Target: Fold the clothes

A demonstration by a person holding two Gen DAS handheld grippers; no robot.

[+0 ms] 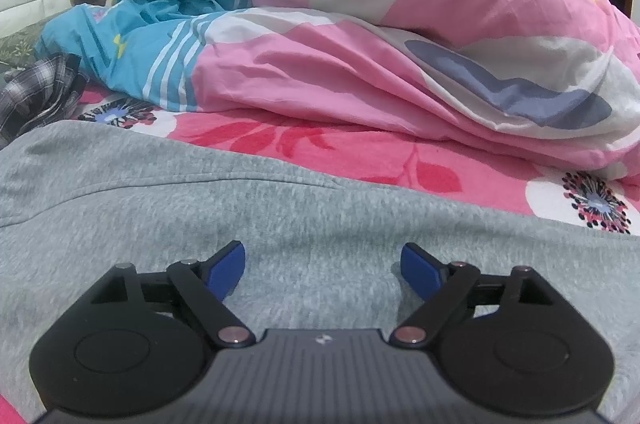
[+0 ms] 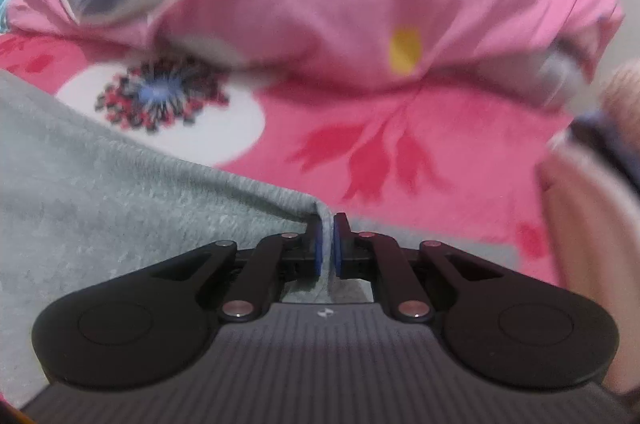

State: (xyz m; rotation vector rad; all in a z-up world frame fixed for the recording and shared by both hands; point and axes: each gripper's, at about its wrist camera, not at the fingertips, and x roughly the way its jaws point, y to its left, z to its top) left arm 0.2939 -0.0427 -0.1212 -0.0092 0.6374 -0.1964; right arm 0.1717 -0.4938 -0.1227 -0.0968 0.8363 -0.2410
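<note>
A: Nearest the lens, what did each hand-held gripper show?

B: The left hand-held gripper (image 1: 323, 266) stood with its blue pads wide apart and nothing between them, poised just over the grey garment (image 1: 200, 192). The right hand-held gripper (image 2: 327, 244) was closed, a raised edge of the same grey garment (image 2: 100, 176) pinched between its pads.

A: And where did the garment lie?

B: It lay spread directly under and ahead of both grippers, on the floral bed sheet (image 1: 360, 152). Beyond it, farther ahead, a pink quilt (image 1: 440, 24) was heaped, and a plaid cloth (image 1: 36, 92) lay ahead to the left.

A: How would the garment likely handle?

B: It looked like soft, light, fleecy knit: limp, prone to sag and drag, not slippery. An edge or corner seemed the best hold, gripped in a small fold as on the right, with a matching hold on the opposite edge.
</note>
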